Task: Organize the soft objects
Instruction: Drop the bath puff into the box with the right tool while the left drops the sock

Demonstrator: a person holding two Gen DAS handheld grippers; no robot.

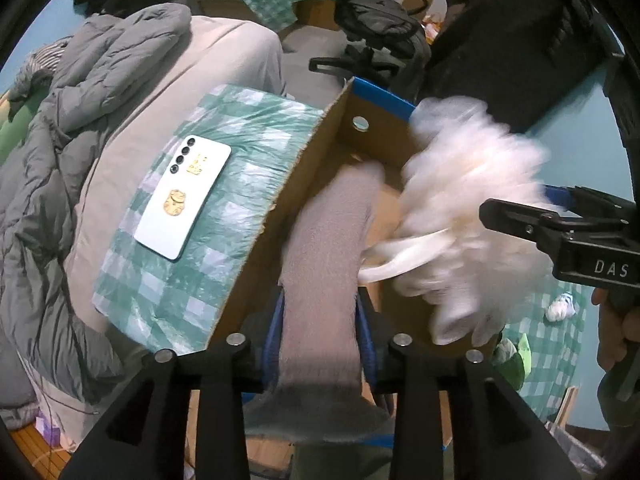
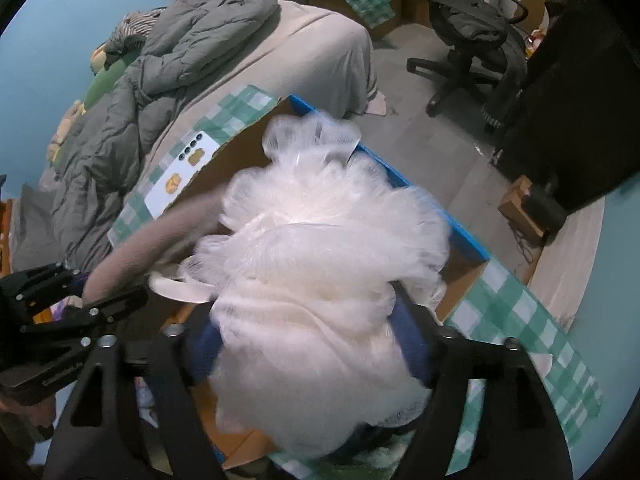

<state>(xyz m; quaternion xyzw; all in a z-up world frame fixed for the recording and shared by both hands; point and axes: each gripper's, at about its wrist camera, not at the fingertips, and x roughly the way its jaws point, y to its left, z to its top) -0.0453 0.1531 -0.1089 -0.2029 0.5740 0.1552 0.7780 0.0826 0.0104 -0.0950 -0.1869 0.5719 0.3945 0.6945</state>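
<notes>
A bed [image 2: 312, 40] with a grey quilt [image 2: 132, 92] lies behind the cardboard box [image 1: 256, 256]; a phone [image 1: 184, 196] rests on the checked cloth [image 1: 168, 280] beside it. Over the box, the right gripper [image 2: 308, 344] pinches a white loofah [image 2: 320, 264], hiding the inside; the left gripper [image 1: 320, 344] pinches a brown sock [image 1: 328, 248].

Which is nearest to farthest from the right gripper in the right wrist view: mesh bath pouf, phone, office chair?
1. Mesh bath pouf: held between the right gripper's fingers, over the cardboard box.
2. Phone: upper left, on the checkered cloth beyond the box.
3. Office chair: far upper right, on the floor.
</notes>
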